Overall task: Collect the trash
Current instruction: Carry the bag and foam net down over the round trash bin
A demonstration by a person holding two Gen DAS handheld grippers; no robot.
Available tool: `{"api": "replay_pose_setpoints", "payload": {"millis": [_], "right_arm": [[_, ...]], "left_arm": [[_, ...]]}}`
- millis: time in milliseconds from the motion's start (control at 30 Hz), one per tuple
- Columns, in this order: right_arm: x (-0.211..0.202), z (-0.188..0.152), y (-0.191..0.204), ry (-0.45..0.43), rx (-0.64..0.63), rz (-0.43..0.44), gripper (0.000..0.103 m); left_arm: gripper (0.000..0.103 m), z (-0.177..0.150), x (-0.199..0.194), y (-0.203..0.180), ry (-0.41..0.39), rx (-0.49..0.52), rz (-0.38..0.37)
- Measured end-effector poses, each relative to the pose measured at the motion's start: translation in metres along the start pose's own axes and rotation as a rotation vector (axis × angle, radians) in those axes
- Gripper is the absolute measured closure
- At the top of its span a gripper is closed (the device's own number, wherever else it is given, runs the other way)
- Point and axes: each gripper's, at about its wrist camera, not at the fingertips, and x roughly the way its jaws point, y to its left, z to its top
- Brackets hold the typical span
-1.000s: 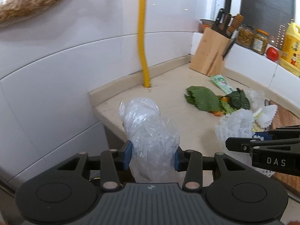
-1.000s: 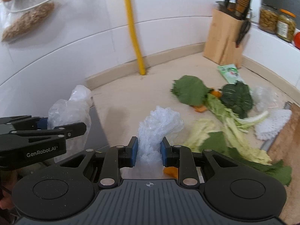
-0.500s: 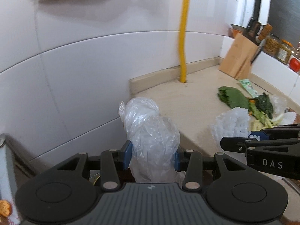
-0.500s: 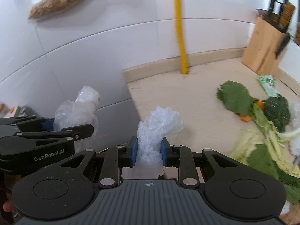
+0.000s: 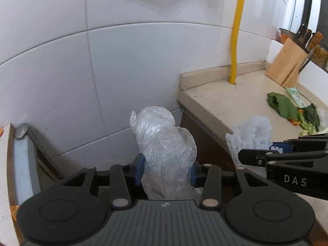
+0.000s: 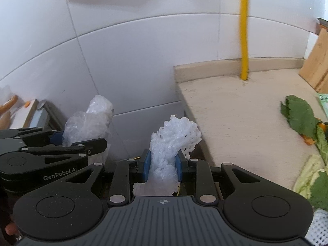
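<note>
My left gripper (image 5: 166, 169) fingers clamped on crumpled clear plastic bag (image 5: 164, 149), frame centre. My right gripper (image 6: 162, 165) fingers clamped on white foam net sleeve (image 6: 174, 139), centre. Beige stone counter (image 6: 235, 110) right, leafy scraps (image 6: 297, 116) on it.

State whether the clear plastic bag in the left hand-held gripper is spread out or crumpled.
Crumpled. The clear plastic bag is a wrinkled wad pinched between the left hand-held gripper pads.
</note>
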Motion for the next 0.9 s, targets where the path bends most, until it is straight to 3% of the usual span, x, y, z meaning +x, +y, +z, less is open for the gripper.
{"api": "replay_pose_setpoints", "payload": {"millis": [600,900], "right_arm": [[0.075,0.004,0.028,0.133,-0.02,-0.002,0.07],[0.1,0.007,0.025,0.181,0.0,0.006,0.06]], "left_arm": [[0.066,-0.01,0.046,0.035,0.156,-0.027,0.035],[0.058,-0.006,0.066,0.043,0.198,-0.052,0.042]]}}
